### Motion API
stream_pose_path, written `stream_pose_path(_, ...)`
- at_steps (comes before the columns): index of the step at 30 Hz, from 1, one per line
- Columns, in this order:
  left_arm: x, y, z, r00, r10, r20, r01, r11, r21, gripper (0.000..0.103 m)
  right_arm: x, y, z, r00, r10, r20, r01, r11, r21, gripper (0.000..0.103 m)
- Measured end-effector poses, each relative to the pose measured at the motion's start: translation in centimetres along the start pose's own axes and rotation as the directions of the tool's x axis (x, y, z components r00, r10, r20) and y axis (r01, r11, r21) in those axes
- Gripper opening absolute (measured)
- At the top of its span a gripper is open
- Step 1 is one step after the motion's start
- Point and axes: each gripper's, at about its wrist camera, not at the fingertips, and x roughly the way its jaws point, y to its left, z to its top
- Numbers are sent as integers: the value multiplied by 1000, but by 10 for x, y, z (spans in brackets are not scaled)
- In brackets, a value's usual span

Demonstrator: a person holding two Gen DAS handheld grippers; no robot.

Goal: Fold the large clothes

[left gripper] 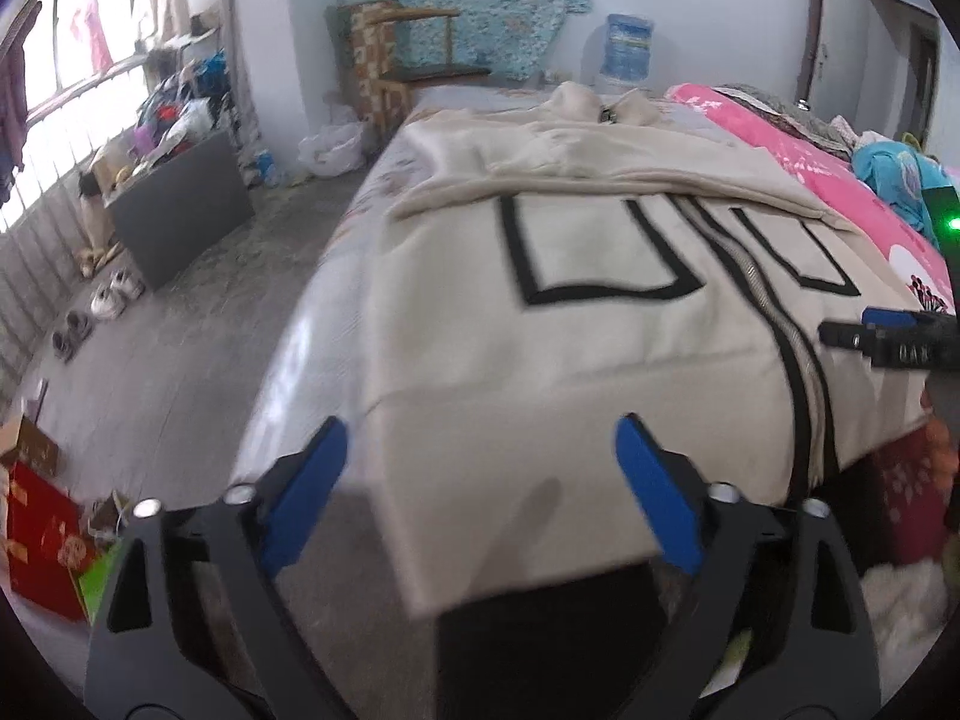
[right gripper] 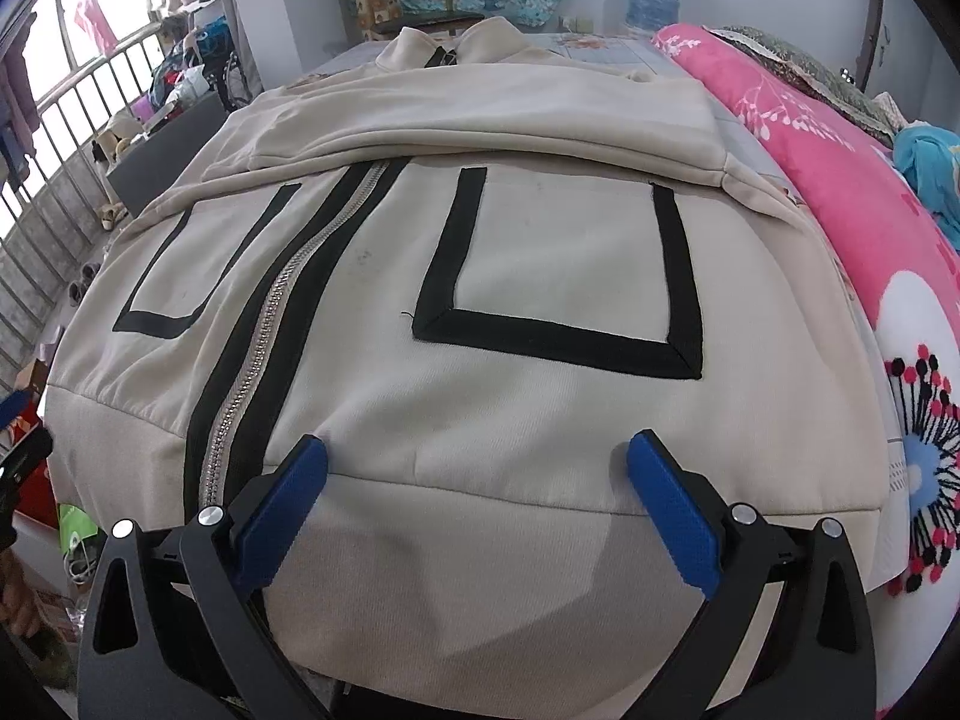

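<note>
A large beige zip jacket (left gripper: 540, 348) with black-outlined pockets lies front up on the bed, sleeves folded across its chest. It fills the right wrist view (right gripper: 480, 300), its zipper (right gripper: 264, 360) running left of centre. My left gripper (left gripper: 483, 444) is open, its blue fingers astride the jacket's bottom left hem corner at the bed edge. My right gripper (right gripper: 477, 468) is open, its fingers just above the bottom hem band, right of the zipper. The right gripper also shows at the right edge of the left wrist view (left gripper: 888, 336).
A pink flowered quilt (right gripper: 840, 180) lies along the bed's right side with blue clothes (left gripper: 900, 174) on it. Left of the bed are bare floor, shoes (left gripper: 108, 300), a dark box (left gripper: 180, 216), red boxes (left gripper: 36, 540). A wooden chair (left gripper: 408, 60) and water jug (left gripper: 627, 48) stand behind.
</note>
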Motion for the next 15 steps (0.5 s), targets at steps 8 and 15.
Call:
stream_pose_path(8, -2, 41, -26, 994, -82, -79, 71, 989, -129, 62, -1, 0, -1, 1000, 4, 9, -4, 1000, -6, 97)
stream_pose_path(15, 14, 46, -36, 970, -213, -115, 186, 960, -208, 58, -1, -2, 0, 1000, 4, 8, -4, 1000, -6, 97)
